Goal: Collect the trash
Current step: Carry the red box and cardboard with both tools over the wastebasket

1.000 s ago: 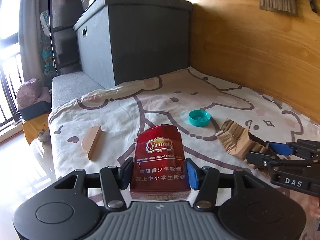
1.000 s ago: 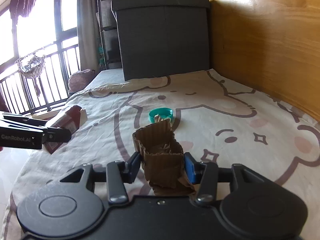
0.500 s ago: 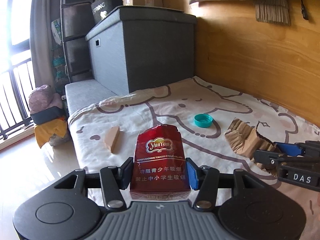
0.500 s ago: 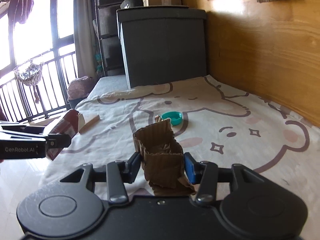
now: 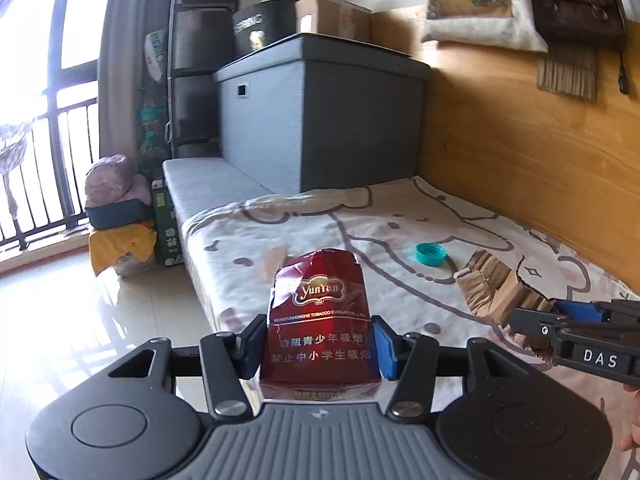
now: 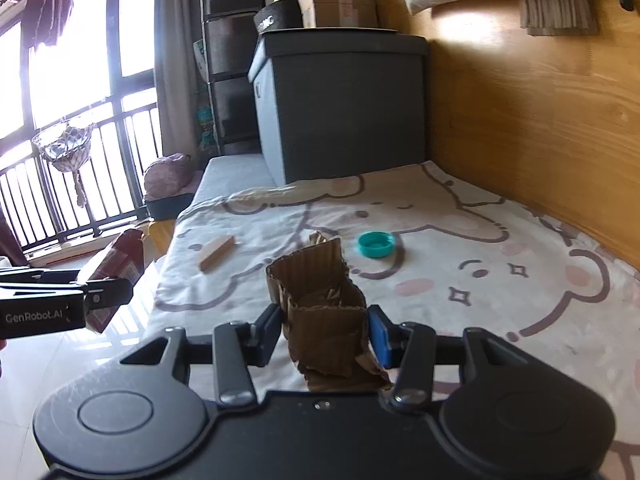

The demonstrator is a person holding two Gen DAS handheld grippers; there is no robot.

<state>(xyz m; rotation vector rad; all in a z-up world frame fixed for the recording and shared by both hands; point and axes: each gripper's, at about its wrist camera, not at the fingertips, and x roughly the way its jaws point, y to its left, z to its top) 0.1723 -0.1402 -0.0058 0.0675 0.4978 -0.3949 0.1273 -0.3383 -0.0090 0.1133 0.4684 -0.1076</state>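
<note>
Glossy red paper pack (image 5: 320,320), rough corrugated cardboard (image 6: 324,312), printed cloth sheet (image 6: 460,240)

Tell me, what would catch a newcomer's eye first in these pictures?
Probably the red cigarette pack, clamped upright in the left hand-held gripper at the near edge of the bed. Next, the torn brown cardboard piece, pinched in the right hand-held gripper. Beyond them, a teal bottle cap and a small wooden block lie on the cartoon-print bedsheet.

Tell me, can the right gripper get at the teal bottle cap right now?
Probably not: the right gripper is shut on the torn cardboard piece, so nothing could fit between its fingers, though the teal bottle cap lies unobstructed ahead.
</note>
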